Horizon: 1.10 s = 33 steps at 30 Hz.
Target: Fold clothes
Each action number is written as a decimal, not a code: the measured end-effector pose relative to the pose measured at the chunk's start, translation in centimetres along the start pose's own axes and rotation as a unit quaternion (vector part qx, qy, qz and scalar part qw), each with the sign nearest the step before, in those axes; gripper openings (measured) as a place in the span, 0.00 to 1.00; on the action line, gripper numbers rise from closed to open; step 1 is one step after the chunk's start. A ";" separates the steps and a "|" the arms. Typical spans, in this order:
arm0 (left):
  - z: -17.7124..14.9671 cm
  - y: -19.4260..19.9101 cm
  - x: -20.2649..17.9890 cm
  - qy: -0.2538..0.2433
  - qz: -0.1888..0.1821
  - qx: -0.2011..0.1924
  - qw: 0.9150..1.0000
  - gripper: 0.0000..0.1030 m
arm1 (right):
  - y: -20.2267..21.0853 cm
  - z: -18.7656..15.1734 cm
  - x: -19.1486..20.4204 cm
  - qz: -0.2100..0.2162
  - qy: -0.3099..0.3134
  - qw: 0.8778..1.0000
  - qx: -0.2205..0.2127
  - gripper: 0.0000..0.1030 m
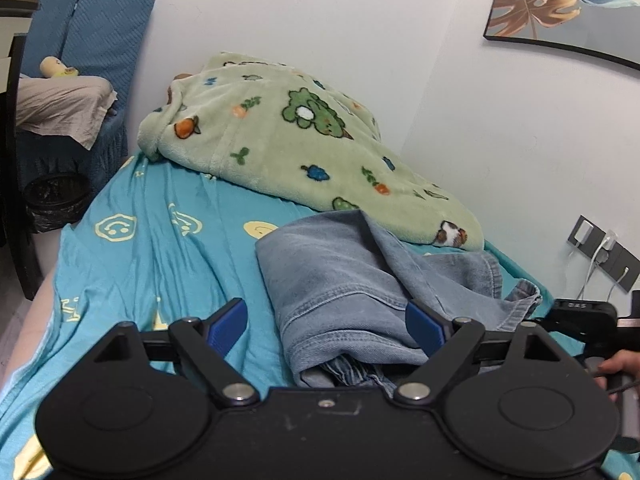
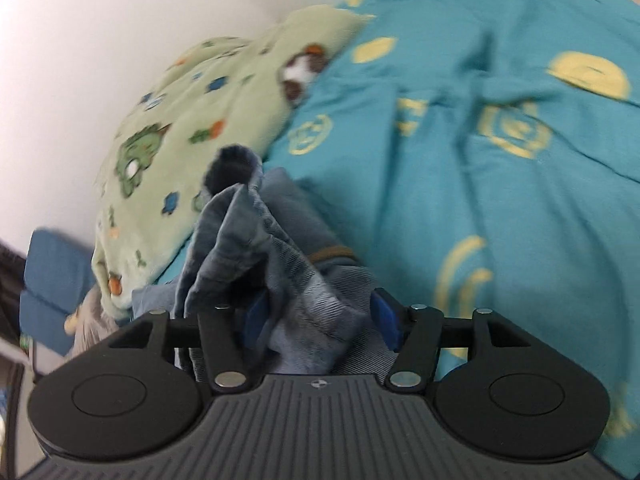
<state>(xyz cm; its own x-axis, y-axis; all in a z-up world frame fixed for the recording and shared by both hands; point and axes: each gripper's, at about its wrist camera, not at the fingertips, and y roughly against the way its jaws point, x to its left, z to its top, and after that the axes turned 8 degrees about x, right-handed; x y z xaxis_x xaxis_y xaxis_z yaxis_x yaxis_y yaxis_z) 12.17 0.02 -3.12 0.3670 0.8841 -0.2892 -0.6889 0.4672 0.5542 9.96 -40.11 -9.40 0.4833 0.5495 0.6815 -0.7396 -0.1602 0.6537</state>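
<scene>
Denim jeans (image 1: 340,280) folded, bunched between right gripper (image 2: 320,316) pads

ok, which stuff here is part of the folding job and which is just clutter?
Job:
jeans, half folded on the bed
left claw, open, over the jeans
right claw, denim bunched between its pads; grip unclear

Clutter:
green fleece blanket
teal bedsheet
blue chair
bin
wall picture
wall sockets

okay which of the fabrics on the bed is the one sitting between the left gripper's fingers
The light blue denim jeans, lying between the open left gripper. The green cartoon-print fleece blanket lies farther back by the wall; the turquoise sheet lies beneath both.
</scene>
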 end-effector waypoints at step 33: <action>-1.1 -1.5 -2.3 -0.049 0.020 0.020 0.998 0.82 | -3.4 -9.5 11.3 -0.040 0.509 0.860 0.026 0.31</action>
<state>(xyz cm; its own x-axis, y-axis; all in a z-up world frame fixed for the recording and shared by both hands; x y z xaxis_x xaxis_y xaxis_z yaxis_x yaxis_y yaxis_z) 11.67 -2.70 -4.16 0.4011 0.8961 -0.1899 -0.6791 0.4300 0.5949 13.50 -25.55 -7.01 -0.1467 0.9891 0.0102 -0.6886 -0.1095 0.7168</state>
